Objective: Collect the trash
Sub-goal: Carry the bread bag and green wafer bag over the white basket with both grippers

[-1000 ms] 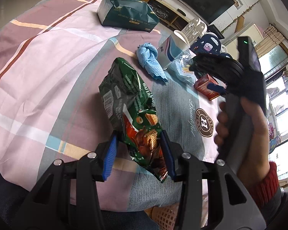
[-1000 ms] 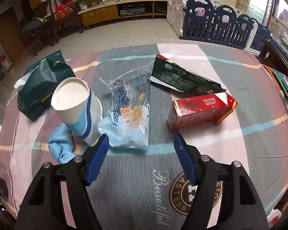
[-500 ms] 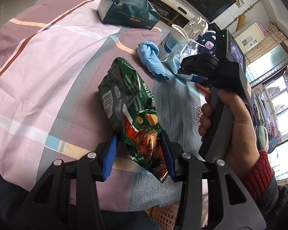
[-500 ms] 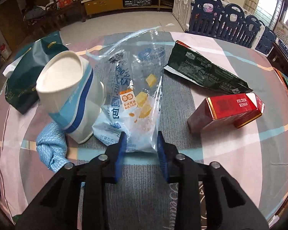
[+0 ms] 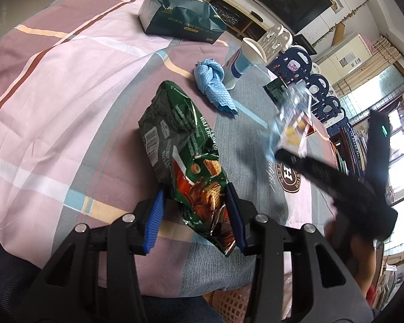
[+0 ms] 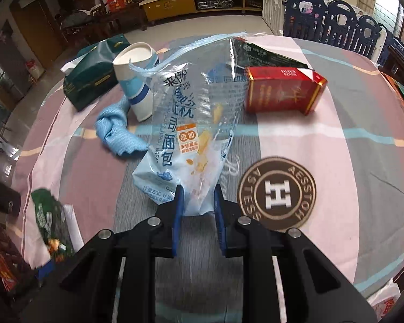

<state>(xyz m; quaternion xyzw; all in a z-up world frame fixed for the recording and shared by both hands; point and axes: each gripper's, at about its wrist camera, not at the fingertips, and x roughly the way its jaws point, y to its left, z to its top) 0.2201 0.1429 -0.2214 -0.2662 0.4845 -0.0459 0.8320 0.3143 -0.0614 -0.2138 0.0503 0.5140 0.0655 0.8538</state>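
- Plaid tablecloth (image 6: 336, 145) carries a cup, cloth and red box.
- Right gripper (image 6: 198, 210), jaws just closing, pinches the clear bread bag (image 6: 185, 134), which hangs lifted.
- Left gripper (image 5: 195, 220) clamps the green wafer packet (image 5: 180, 145).
- Carry both steadily; thin film slips.

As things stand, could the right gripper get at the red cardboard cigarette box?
Probably not yet: the right gripper is shut on the clear plastic bread bag. The red cardboard cigarette box lies unobstructed beyond it.
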